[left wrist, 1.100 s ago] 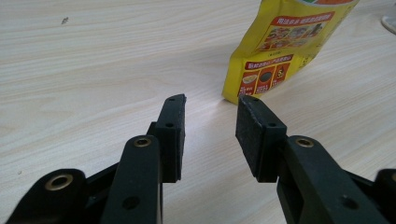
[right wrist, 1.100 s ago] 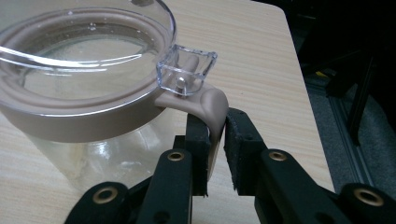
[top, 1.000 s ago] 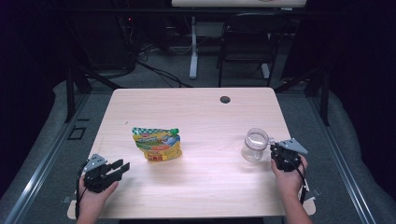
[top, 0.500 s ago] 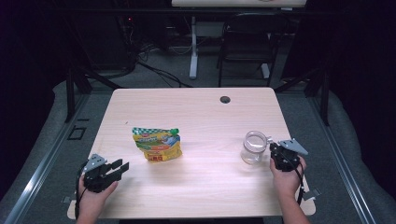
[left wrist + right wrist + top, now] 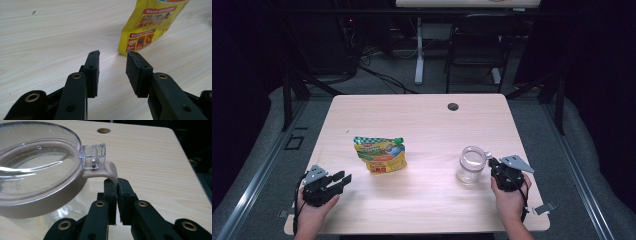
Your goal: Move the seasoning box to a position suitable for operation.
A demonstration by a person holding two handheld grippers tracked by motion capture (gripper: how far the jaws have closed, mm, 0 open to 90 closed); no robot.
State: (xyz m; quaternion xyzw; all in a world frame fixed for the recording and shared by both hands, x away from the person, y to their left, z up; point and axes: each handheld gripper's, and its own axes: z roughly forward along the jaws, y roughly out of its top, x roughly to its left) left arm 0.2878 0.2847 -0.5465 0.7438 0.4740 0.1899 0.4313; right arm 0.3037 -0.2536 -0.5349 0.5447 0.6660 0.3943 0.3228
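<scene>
Jar (image 5: 471, 165), centre-right of the high view, looks like fragile, slippery glass; right gripper (image 5: 117, 185) pinches its soft lid tab (image 5: 112, 171) (sensible hold), left gripper (image 5: 113, 57) spread.

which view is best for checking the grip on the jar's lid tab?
Right gripper view. The right gripper has its jaws shut on the beige tab hanging off the jar lid's clasp, seen close up. In the high view the jar and gripper meet, but the tab is too small to tell.

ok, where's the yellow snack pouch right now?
High view: the yellow printed snack pouch lies flat left of centre on the light wooden table, just ahead of the open left claw; the clear glass jar sits to its right.
</scene>
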